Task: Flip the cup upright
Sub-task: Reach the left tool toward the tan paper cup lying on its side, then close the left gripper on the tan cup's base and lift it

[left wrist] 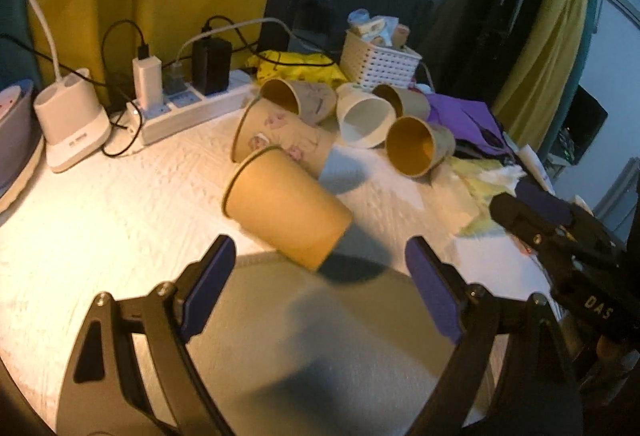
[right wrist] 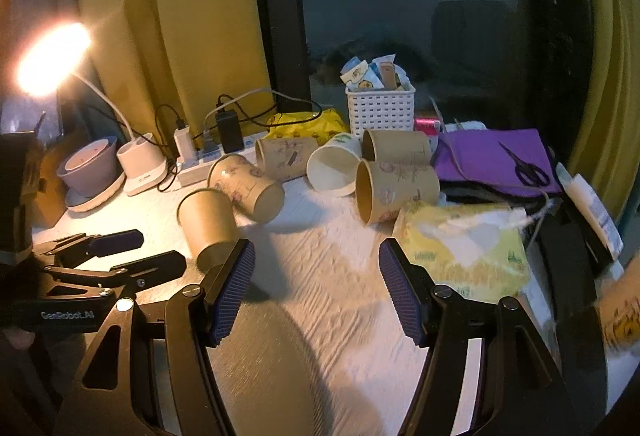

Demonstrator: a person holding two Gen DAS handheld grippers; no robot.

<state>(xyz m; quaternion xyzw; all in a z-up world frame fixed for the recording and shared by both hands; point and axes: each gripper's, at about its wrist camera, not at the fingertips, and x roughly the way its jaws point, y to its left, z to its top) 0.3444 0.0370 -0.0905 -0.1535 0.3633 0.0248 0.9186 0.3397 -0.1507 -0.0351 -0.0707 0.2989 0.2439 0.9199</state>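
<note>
1. Six tapered paper cups are lying tipped on the ripple-textured white tabletop [left wrist: 120, 203].
2. The plain brown cup [left wrist: 284, 211] is lying on its side, nearest, just ahead of the left tool [left wrist: 320, 268], whose ribbed blue pads are standing apart.
3. The right tool [right wrist: 316, 276] is gaping, gripping nothing.

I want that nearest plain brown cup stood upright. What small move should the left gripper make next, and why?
Probably ease the left gripper forward so its open fingers straddle the plain brown cup. The cup lies tilted on its side just ahead of the fingertips, ungripped; the right gripper is open, off to the side.
</note>
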